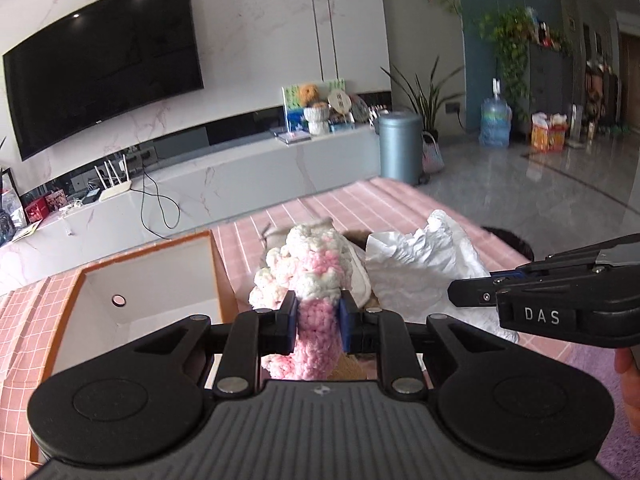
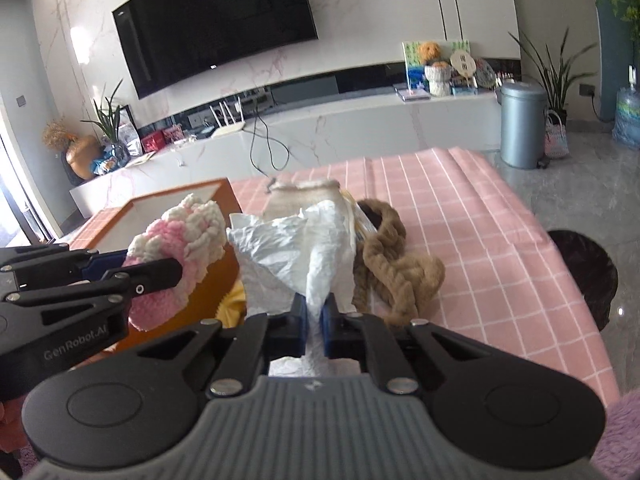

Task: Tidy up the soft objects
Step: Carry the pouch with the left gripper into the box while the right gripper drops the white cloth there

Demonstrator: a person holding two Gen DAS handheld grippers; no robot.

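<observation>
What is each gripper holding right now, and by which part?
The left gripper pinches the pink-and-white knitted piece at its pink end. The right gripper pinches the crumpled white cloth by its lower edge.

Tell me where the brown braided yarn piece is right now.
In the right wrist view, the brown braided yarn piece lies on the pink checked tablecloth, just right of the crumpled white cloth pinched in the right claw.

Both wrist cameras are looking forward, close over the worktop (image 1: 360, 208), toward the television (image 2: 216, 20). Each is catching the other gripper at its frame edge.
</observation>
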